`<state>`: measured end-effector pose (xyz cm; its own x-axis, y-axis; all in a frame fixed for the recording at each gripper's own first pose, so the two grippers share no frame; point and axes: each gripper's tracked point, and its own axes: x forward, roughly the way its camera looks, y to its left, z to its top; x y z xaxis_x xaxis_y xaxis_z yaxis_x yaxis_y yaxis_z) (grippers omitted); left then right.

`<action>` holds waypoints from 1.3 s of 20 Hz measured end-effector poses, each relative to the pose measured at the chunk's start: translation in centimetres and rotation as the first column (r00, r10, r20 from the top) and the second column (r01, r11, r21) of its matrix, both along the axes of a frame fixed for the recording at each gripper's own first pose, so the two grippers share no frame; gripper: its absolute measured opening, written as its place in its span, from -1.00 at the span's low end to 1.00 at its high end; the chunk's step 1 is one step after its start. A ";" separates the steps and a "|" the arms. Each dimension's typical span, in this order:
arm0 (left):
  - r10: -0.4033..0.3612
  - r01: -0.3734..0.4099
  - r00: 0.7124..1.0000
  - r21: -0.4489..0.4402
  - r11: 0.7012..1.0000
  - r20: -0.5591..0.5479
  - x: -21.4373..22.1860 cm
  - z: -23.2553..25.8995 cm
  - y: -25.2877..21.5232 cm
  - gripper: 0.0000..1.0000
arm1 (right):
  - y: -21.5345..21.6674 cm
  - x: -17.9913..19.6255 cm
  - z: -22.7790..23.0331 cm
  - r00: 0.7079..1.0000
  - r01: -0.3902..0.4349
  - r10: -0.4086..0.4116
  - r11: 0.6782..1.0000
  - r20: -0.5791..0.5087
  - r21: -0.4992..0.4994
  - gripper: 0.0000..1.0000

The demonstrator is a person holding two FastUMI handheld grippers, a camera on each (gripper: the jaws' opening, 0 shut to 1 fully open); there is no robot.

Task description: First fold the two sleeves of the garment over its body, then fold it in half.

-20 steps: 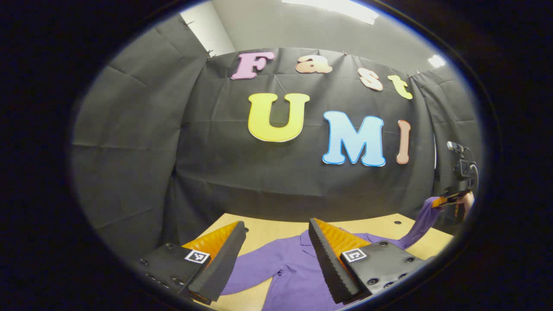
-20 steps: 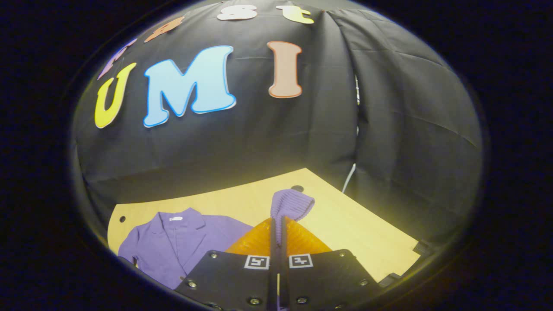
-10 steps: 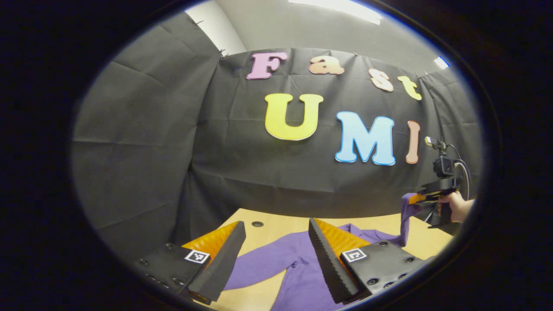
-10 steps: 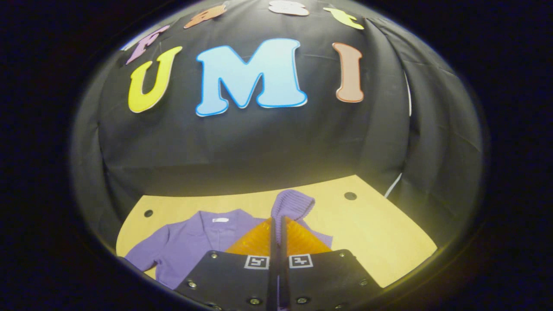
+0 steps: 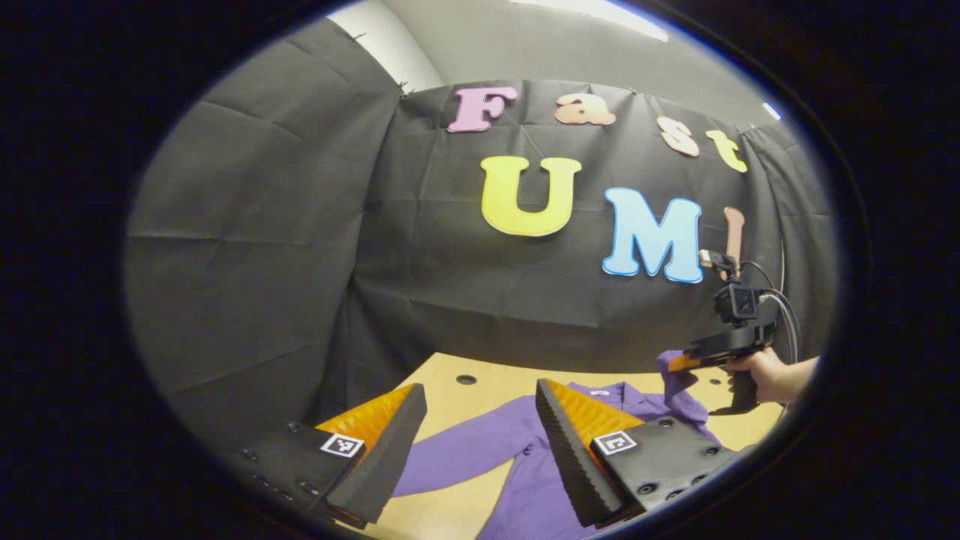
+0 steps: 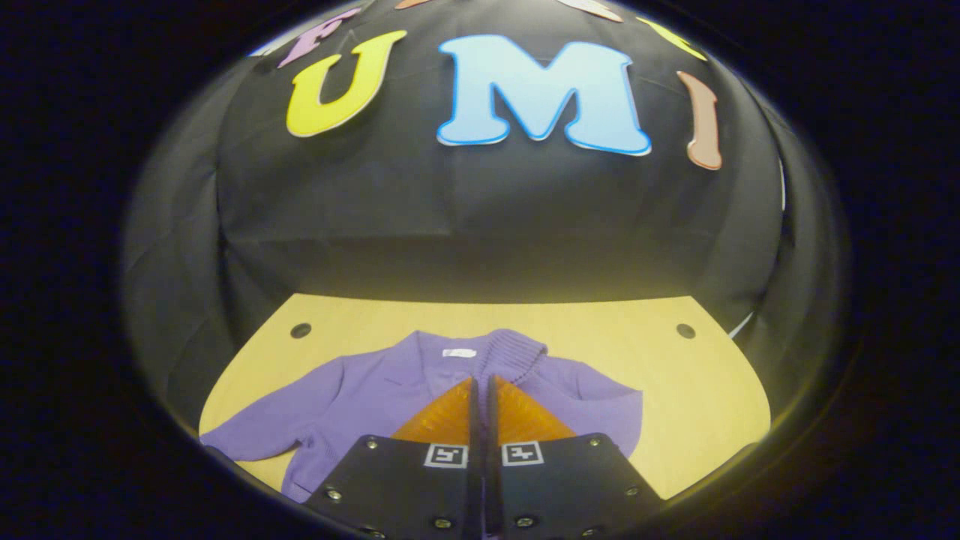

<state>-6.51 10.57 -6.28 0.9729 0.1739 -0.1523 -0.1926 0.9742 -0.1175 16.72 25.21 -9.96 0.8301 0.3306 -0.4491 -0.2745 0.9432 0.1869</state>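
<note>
A purple knit cardigan (image 6: 360, 401) lies flat on the wooden table (image 6: 675, 382), collar toward the far wall. My right gripper (image 6: 481, 384) is shut on the ribbed cuff of one sleeve (image 6: 517, 349), which it holds up over the garment's body near the collar. In the left gripper view that same gripper (image 5: 686, 362) hangs at the right with the sleeve (image 5: 679, 394) draped below it, a hand (image 5: 769, 375) around its grip. My left gripper (image 5: 480, 405) is open above the other sleeve (image 5: 472, 450), which lies stretched out on the table.
Black cloth walls close in the table on the far side and both flanks. Round holes (image 6: 301, 330) (image 6: 685, 330) sit near the table's far corners. Bare wood (image 6: 697, 420) lies to the right of the garment.
The right gripper has carried the sleeve cuff leftward, from over bare table to above the cardigan's body. The left gripper has stayed open over the other sleeve, shifting slightly.
</note>
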 end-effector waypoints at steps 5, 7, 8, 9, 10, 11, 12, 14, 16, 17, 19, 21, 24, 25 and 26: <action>0.061 -0.061 0.998 -0.005 0.998 -0.021 -0.4 -0.9 1.2 0.87 | 7.6 -0.4 -4.4 0.987 -0.149 0.144 0.986 -0.068 -0.074 -0.96; 0.090 -0.090 0.995 -0.005 0.996 -0.038 -0.9 -1.5 2.1 0.87 | 10.2 -0.9 -6.3 0.976 -0.203 0.193 0.974 -0.098 -0.106 -0.96; 0.105 -0.105 0.993 -0.001 0.994 -0.049 -1.0 -1.9 2.4 0.87 | 11.3 -1.1 -7.2 0.971 -0.226 0.213 0.965 -0.108 -0.129 -0.96; 0.117 -0.117 0.991 0.002 0.993 -0.059 -1.2 -2.1 2.7 0.87 | 12.2 -1.3 -8.2 0.966 -0.247 0.231 0.957 -0.119 -0.152 -0.96; 0.127 -0.127 0.989 0.003 0.992 -0.071 -1.3 -2.5 3.0 0.87 | 13.0 -1.3 -8.9 0.961 -0.266 0.246 0.949 -0.130 -0.169 -0.96; 0.136 -0.136 0.987 0.005 0.991 -0.081 -1.4 -2.8 3.2 0.91 | 13.6 -1.5 -9.5 0.956 -0.282 0.258 0.942 -0.140 -0.182 -0.96; 0.145 -0.145 0.985 0.004 0.989 -0.092 -1.6 -3.1 3.6 0.87 | 13.9 -1.7 -10.0 0.953 -0.291 0.265 0.937 -0.147 -0.195 -0.96; 0.162 -0.163 0.980 0.004 0.987 -0.111 -2.2 -4.0 4.2 0.92 | 14.5 -1.8 -10.8 0.948 -0.304 0.275 0.930 -0.158 -0.207 -0.96; 0.175 -0.176 0.976 0.003 0.984 -0.127 -2.6 -4.5 4.4 0.92 | 14.8 -1.9 -11.2 0.943 -0.318 0.288 0.927 -0.166 -0.200 -0.96; 0.179 -0.180 0.974 0.003 0.984 -0.136 -2.6 -4.7 4.4 0.92 | 15.0 -2.0 -11.3 0.941 -0.323 0.293 0.926 -0.168 -0.196 -0.92; 0.187 -0.188 0.970 0.006 0.982 -0.156 -2.7 -5.3 4.5 0.92 | 15.5 -2.3 -11.0 0.932 -0.349 0.323 0.922 -0.162 -0.169 -0.90; 0.194 -0.196 0.966 0.006 0.981 -0.173 -2.9 -6.0 4.8 0.89 | 16.1 -3.0 -10.2 0.920 -0.384 0.365 0.913 -0.142 -0.139 -0.70; 0.209 -0.213 0.959 0.003 0.977 -0.191 -3.1 -6.8 5.0 0.92 | 16.2 -3.8 -8.5 0.913 -0.407 0.398 0.902 -0.089 -0.143 -0.02; 0.216 -0.220 0.957 0.000 0.975 -0.196 -3.2 -7.0 5.1 0.89 | 16.3 -4.1 -8.0 0.913 -0.407 0.400 0.902 -0.072 -0.143 0.27; 0.224 -0.229 0.953 -0.002 0.973 -0.202 -3.5 -7.2 5.3 0.89 | 16.2 -4.4 -7.4 0.913 -0.409 0.404 0.902 -0.060 -0.141 0.56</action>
<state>-9.98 15.84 -13.51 0.8578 0.3799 -0.3462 -0.4299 0.8995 -0.0778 12.28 41.37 -17.35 0.6238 0.5653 -0.5397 -0.6368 0.7680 0.0685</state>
